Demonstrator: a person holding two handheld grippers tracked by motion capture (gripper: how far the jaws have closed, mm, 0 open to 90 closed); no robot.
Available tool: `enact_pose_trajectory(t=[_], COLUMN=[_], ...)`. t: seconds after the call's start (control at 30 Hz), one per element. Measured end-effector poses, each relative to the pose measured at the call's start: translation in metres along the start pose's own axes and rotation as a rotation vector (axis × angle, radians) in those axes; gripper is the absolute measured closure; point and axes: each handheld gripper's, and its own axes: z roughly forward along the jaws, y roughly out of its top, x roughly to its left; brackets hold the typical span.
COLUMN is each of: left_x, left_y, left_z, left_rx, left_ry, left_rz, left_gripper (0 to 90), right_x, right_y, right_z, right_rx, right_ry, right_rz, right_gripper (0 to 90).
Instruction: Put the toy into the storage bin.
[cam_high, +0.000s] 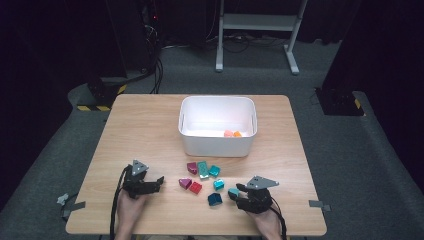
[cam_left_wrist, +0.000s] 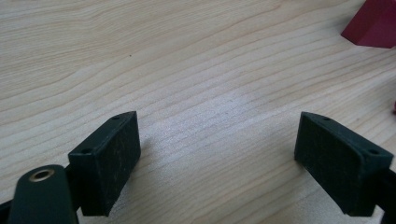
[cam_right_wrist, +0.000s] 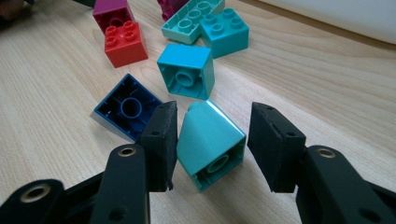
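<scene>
At five o'clock on the table, my right gripper has its jaws around a teal brick, not squeezing yet. Next I pinch, lift, carry it toward twelve to the white bin. My left gripper waits open, empty.
</scene>
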Motion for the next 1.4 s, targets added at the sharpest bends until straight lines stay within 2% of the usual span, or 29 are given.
enact_pose_trajectory(t=[0.13, 0.77, 1.13, 1.4], left_x=[0.0, 0.0, 0.0, 0.0], left_y=[0.0, 0.0, 0.0, 0.0], left_z=[0.0, 0.0, 0.0, 0.0], left_rx=[0.0, 0.0, 0.0, 0.0], left_ry=[0.0, 0.0, 0.0, 0.0], left_rz=[0.0, 0.0, 0.0, 0.0], left_gripper=[14.6, 14.6, 14.6, 14.6], right_x=[0.0, -0.002, -0.006, -0.009], right_y=[-0.002, -0.001, 0.012, 0.021], right_z=[0.005, 0.001, -0.01, -0.016], right_rx=[0.029, 0.013, -0.005, -0.019], right_ry=[-0.013, -0.035, -0.045, -0.022], right_rz=[-0.017, -0.028, -0.042, -0.029], right_gripper=[55.2, 58.4, 59.0, 59.1])
